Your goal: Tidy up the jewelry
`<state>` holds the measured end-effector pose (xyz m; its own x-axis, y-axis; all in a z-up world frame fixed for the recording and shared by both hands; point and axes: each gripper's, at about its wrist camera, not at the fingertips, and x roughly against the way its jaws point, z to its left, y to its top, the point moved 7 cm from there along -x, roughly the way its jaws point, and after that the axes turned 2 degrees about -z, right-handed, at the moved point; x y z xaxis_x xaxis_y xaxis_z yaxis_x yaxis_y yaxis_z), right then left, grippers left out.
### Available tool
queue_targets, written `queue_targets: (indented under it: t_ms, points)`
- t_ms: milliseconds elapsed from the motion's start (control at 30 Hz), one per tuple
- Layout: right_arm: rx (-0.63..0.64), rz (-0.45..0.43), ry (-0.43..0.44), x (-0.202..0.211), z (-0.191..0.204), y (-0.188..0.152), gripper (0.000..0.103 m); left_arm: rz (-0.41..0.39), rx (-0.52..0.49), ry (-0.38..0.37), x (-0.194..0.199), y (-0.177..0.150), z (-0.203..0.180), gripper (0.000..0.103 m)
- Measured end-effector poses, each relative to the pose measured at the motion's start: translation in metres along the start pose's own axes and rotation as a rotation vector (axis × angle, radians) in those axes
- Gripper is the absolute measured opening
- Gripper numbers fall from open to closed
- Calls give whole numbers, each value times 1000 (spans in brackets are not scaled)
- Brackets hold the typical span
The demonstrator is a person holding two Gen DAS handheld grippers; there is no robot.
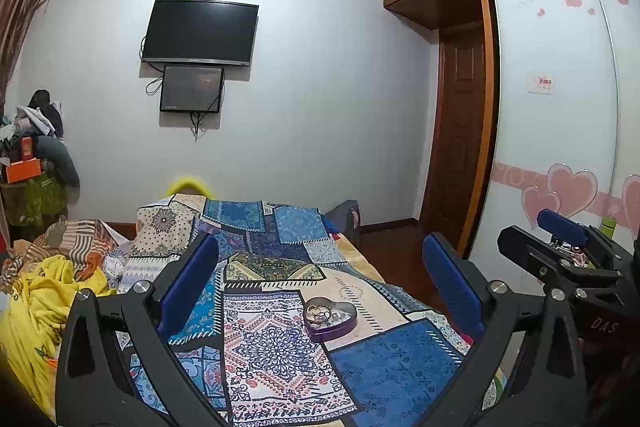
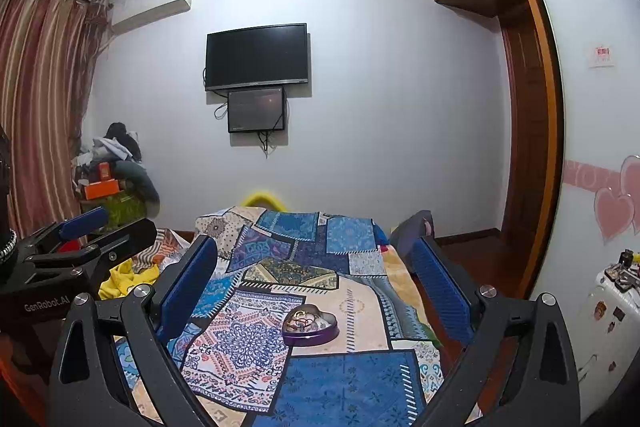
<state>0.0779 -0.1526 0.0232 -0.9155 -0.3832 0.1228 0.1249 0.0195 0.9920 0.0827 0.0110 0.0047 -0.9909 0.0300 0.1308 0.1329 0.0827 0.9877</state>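
one heart tin; two grippers, jaws wide

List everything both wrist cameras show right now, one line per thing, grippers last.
heart-shaped tin: one, purple, open, on the bed, jewelry inside
jewelry: several pieces, gold and dark, in the tin; exact count unclear
patchwork bedspread: one, mostly blue, covering the bed
yellow cloth: one, left of the bed
television: one, black, on the wall
smaller screen: one, below the television
wardrobe door: white with pink hearts, right side
left gripper: open, empty
right gripper: open, empty
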Motion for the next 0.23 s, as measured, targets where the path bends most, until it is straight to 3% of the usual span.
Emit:
queue_targets:
  t_ms: [233]
  points:
    - [-3,15,-4,-6,0,-3,97,20,14,-1,-8,-5,7,103]
